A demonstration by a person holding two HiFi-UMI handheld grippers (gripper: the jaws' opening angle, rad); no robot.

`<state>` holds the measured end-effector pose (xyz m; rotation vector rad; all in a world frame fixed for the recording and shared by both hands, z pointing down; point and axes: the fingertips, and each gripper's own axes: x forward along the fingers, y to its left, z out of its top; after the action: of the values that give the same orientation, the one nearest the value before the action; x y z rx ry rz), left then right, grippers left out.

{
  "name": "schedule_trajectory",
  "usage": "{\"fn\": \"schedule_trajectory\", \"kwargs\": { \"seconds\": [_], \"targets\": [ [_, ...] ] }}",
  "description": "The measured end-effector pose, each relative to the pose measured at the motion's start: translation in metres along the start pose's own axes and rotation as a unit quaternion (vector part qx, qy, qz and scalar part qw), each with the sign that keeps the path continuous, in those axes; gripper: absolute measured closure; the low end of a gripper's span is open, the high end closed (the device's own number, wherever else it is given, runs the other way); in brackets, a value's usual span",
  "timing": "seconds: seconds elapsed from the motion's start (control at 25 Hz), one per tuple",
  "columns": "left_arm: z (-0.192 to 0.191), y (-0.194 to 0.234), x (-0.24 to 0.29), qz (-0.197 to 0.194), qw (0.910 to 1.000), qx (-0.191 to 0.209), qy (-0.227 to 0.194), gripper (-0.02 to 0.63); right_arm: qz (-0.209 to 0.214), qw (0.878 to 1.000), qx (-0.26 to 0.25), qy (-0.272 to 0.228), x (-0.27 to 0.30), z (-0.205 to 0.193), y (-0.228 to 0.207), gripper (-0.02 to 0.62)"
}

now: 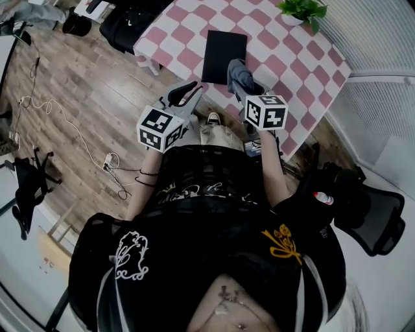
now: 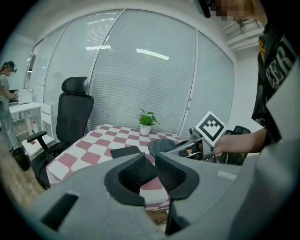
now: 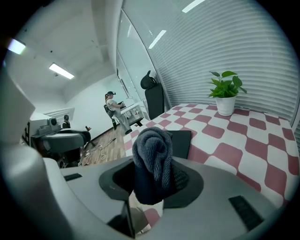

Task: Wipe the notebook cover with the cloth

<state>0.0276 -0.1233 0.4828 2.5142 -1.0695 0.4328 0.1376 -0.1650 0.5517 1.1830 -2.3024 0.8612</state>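
Observation:
A black notebook (image 1: 224, 55) lies flat on the pink-and-white checkered table (image 1: 311, 71), near its front edge. My right gripper (image 1: 241, 79) hovers just right of the notebook's near corner, shut on a bunched grey cloth (image 1: 238, 70). In the right gripper view the cloth (image 3: 152, 154) stands up from between the jaws, hiding the fingertips of the right gripper (image 3: 153, 164), with the notebook (image 3: 183, 140) behind it. My left gripper (image 1: 188, 92) is held off the table's front edge, left of the notebook. The jaws of the left gripper (image 2: 150, 157) stand slightly apart with nothing between them; the notebook (image 2: 124, 151) lies beyond.
A potted plant (image 1: 303, 10) stands at the table's far side. A black office chair (image 2: 72, 112) is by the table's left end, another chair (image 1: 379, 217) to my right. Cables (image 1: 45, 107) trail over the wooden floor. A person (image 3: 112, 105) stands far off.

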Motion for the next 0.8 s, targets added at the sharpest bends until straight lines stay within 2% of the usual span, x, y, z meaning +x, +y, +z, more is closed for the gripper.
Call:
{"fn": "schedule_trajectory", "kwargs": {
  "seconds": [0.2,0.48,0.8],
  "targets": [
    [0.002,-0.003,-0.008,-0.003,1.0000,0.008,-0.001,0.531,0.003,1.000,-0.023,-0.004,-0.005,-0.001,0.015,0.463],
    [0.000,-0.005,-0.029,-0.030,0.9991,0.028,-0.005,0.531,-0.018,1.000,-0.011,-0.011,-0.006,-0.013,0.040,0.463],
    [-0.015,0.014,-0.099,-0.058,0.9971,0.039,-0.029,0.531,-0.042,0.999,0.009,-0.033,-0.007,-0.030,0.111,0.463]
  ]
}}
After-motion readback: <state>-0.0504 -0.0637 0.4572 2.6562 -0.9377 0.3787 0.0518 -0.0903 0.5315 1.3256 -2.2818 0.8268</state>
